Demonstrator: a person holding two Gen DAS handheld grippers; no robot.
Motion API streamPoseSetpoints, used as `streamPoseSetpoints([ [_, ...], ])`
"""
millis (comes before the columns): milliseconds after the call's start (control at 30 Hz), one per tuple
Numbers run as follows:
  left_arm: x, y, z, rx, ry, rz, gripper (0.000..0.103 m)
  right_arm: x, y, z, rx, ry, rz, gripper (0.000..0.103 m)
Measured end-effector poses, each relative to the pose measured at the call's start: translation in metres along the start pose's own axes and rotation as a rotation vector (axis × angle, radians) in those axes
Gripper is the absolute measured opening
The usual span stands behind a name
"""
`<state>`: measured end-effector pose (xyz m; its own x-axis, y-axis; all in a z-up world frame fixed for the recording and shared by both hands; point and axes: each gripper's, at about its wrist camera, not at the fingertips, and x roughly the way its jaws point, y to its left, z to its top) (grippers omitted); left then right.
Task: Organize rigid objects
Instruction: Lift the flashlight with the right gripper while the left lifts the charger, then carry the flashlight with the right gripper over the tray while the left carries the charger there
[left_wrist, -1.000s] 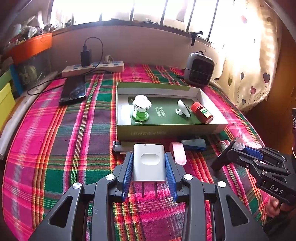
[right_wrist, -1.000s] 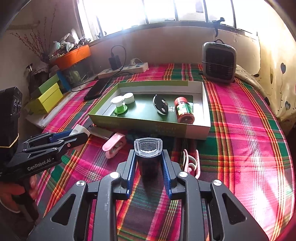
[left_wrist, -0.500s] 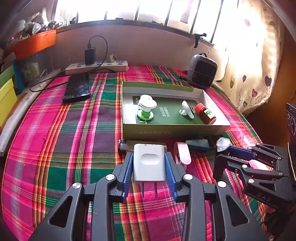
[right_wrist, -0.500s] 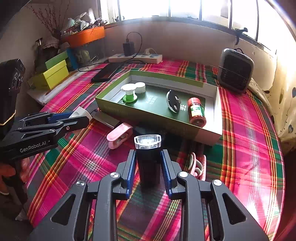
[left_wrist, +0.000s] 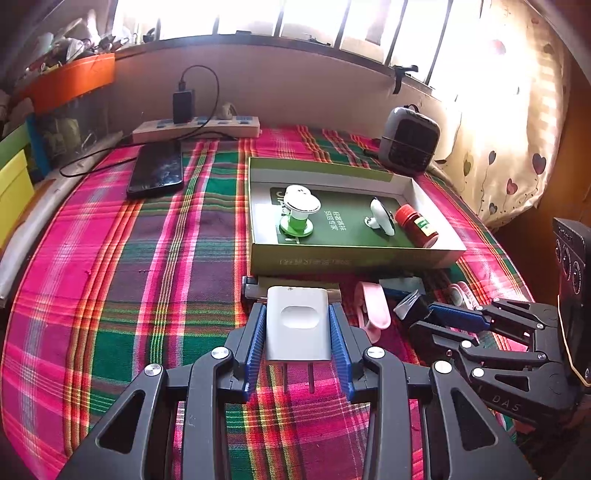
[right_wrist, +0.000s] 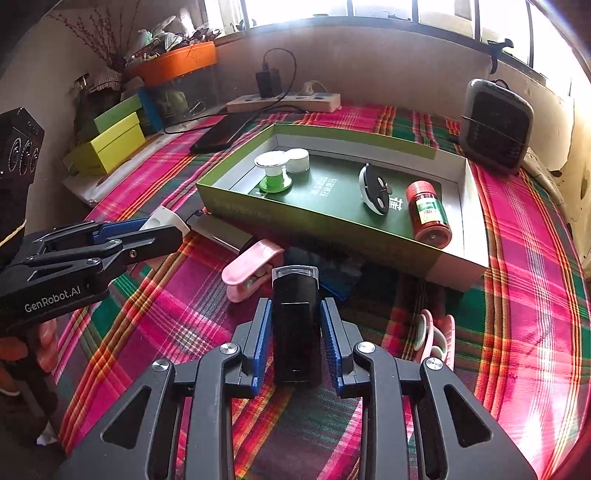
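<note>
My left gripper (left_wrist: 297, 332) is shut on a white plug adapter (left_wrist: 297, 323) with two prongs, held above the plaid cloth in front of the green box (left_wrist: 332, 258). My right gripper (right_wrist: 293, 332) is shut on a black bottle with a clear cap (right_wrist: 295, 321). The box (right_wrist: 332, 225) holds a green spool with white discs (right_wrist: 274, 173), a white round gadget (right_wrist: 373, 189) and a red jar (right_wrist: 428, 214). A pink clip (right_wrist: 251, 269), a dark blue item (right_wrist: 341, 277) and a pink-white clip (right_wrist: 432, 334) lie in front of the box.
A flat grey-brown bar (right_wrist: 225, 230) lies against the box front. A black phone (left_wrist: 157, 168), a power strip (left_wrist: 195, 127), a grey heater (left_wrist: 408, 140) and yellow-green boxes (right_wrist: 110, 142) stand around the edges.
Both grippers have lifted and pulled back a little while still holding their objects. The right gripper with the bottle has drawn closer to the left one.
</note>
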<state>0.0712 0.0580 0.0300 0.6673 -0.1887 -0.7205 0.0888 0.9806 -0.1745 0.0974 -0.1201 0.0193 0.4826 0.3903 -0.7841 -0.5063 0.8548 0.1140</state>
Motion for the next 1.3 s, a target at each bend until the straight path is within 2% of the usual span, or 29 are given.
streamPoseSetpoints([
  [233,0.001,0.0,0.0,0.0,0.006,0.0,0.033,0.005,-0.004,-0.008,0.025,0.025,0.02,0.028],
  [533,0.003,-0.004,0.002,0.009,0.011,-0.004,0.033,0.005,0.003,-0.01,-0.014,0.022,-0.028,0.028],
  [733,0.002,-0.006,0.006,0.017,0.01,-0.002,0.033,0.001,0.0,-0.009,0.002,0.021,-0.014,0.028],
  [1067,0.0,-0.014,0.018,0.035,-0.001,-0.014,0.033,-0.025,-0.007,0.007,0.01,-0.025,-0.008,0.028],
  [1300,0.0,-0.019,0.03,0.046,-0.01,-0.025,0.033,-0.037,-0.023,0.022,0.009,-0.049,-0.047,0.028],
])
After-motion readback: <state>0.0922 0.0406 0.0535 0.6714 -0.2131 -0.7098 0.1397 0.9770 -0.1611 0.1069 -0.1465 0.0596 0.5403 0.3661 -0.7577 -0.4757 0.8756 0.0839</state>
